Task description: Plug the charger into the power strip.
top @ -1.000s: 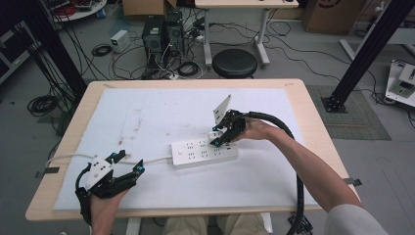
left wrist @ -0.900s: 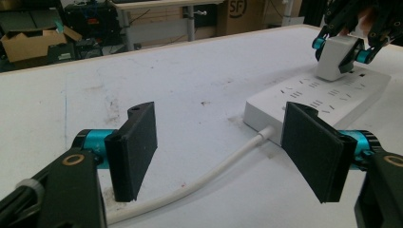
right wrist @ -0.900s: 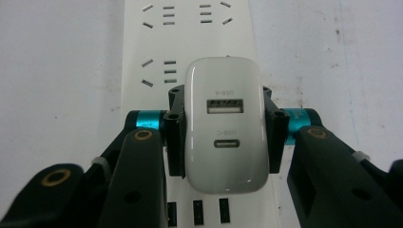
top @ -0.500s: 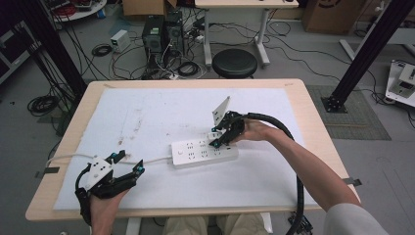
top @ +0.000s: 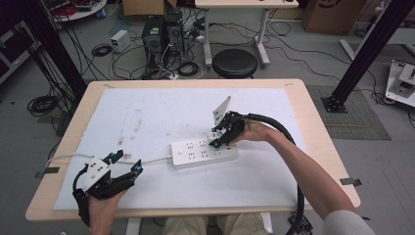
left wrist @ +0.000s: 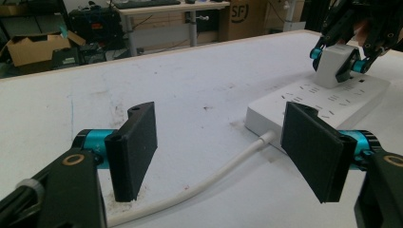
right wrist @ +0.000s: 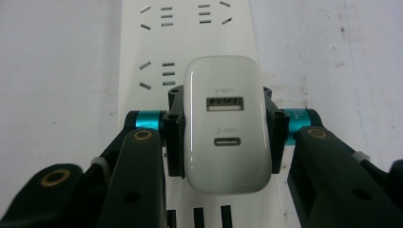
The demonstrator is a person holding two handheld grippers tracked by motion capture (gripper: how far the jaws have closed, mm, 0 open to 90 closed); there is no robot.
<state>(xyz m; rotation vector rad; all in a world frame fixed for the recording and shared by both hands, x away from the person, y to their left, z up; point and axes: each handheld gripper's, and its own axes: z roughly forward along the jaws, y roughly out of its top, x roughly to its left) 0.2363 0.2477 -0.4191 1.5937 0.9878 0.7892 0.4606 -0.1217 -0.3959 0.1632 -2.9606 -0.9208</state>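
Note:
A white power strip (top: 203, 152) lies in the middle of the white mat, its cord (top: 149, 161) running left. My right gripper (top: 216, 137) is shut on a white USB charger (right wrist: 223, 123), held over the strip's right half; the charger (left wrist: 332, 66) sits right at the strip's top face (right wrist: 185, 33). Whether its prongs are in the sockets is hidden. My left gripper (top: 125, 163) rests open near the front left of the mat, its jaws wide apart with the cord (left wrist: 209, 178) passing between them, not touched. The strip (left wrist: 328, 102) lies ahead of it.
The mat (top: 147, 117) covers most of the wooden table (top: 313, 127). A grey three-cornered plate (top: 222, 108) stands up on the right gripper. Beyond the far edge are a round stool (top: 235, 62), computer cases and tangled cables on the floor.

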